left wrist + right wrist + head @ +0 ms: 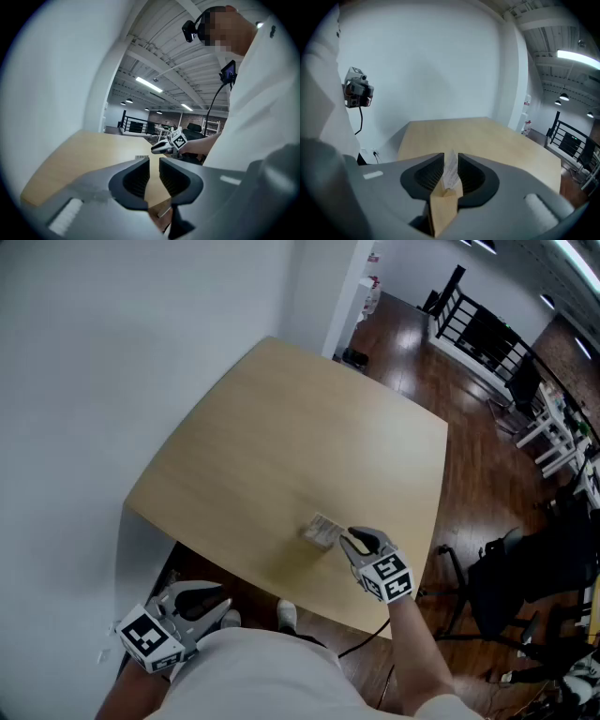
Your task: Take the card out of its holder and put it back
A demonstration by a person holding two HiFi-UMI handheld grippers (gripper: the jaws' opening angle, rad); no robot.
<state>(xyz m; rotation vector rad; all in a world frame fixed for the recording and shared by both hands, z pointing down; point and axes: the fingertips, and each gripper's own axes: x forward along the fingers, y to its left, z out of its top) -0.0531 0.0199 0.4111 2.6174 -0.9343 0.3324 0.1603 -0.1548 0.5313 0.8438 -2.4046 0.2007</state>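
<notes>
A white card (324, 527) stands in a small wooden holder (317, 538) near the front edge of the light wooden table (309, 418). My right gripper (349, 541) reaches it from the right. In the right gripper view the card (451, 169) stands between the jaws of that gripper (451, 158), the holder (443, 208) below it. A little gap shows beside the card, so the jaws are open around it. My left gripper (219, 611) hangs below the table's front left corner, beside my body, with a narrow gap and nothing in it (154, 161).
A white wall (94, 381) runs along the table's left side. Dark wooden floor lies to the right, with a black chair (506, 582) close to the table's right front corner. A black railing (483, 334) stands far back.
</notes>
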